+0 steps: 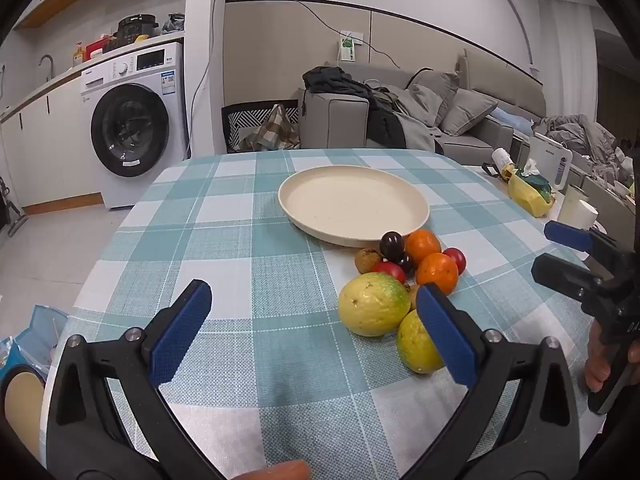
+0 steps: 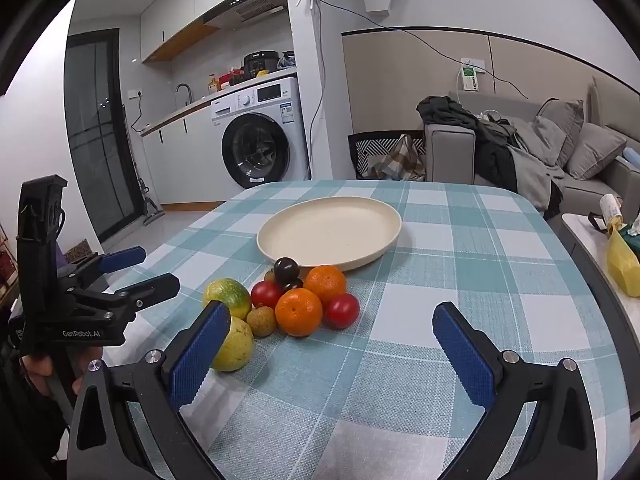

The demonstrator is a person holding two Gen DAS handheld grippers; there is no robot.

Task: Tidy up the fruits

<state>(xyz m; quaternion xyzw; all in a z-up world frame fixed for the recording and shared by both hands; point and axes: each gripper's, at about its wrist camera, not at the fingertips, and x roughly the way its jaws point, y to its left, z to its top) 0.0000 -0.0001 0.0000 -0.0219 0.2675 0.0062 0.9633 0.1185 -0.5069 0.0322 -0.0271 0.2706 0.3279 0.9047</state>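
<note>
A pile of fruit lies on the checked tablecloth just in front of an empty cream plate [image 1: 352, 204] [image 2: 328, 232]. It holds two yellow-green fruits [image 1: 372, 304] [image 2: 229, 296], two oranges [image 1: 437, 272] [image 2: 298, 311], red tomatoes [image 1: 455, 259] [image 2: 342, 310], a dark plum [image 1: 391, 243] [image 2: 286, 270] and a small brown fruit [image 1: 367, 261] [image 2: 261, 321]. My left gripper [image 1: 312, 312] stands open over bare cloth, left of the pile, its right finger in front of the nearer yellow fruit [image 1: 416, 346]. My right gripper [image 2: 332, 336] is open with nothing between its fingers, just short of the pile.
The table [image 1: 224, 248] [image 2: 460, 272] ends near a washing machine [image 1: 132, 120] [image 2: 260, 136] at the back left. A grey sofa [image 1: 460, 120] [image 2: 560, 152] stands behind. A side table at the right holds a yellow bag [image 1: 528, 196] [image 2: 622, 260] and cups.
</note>
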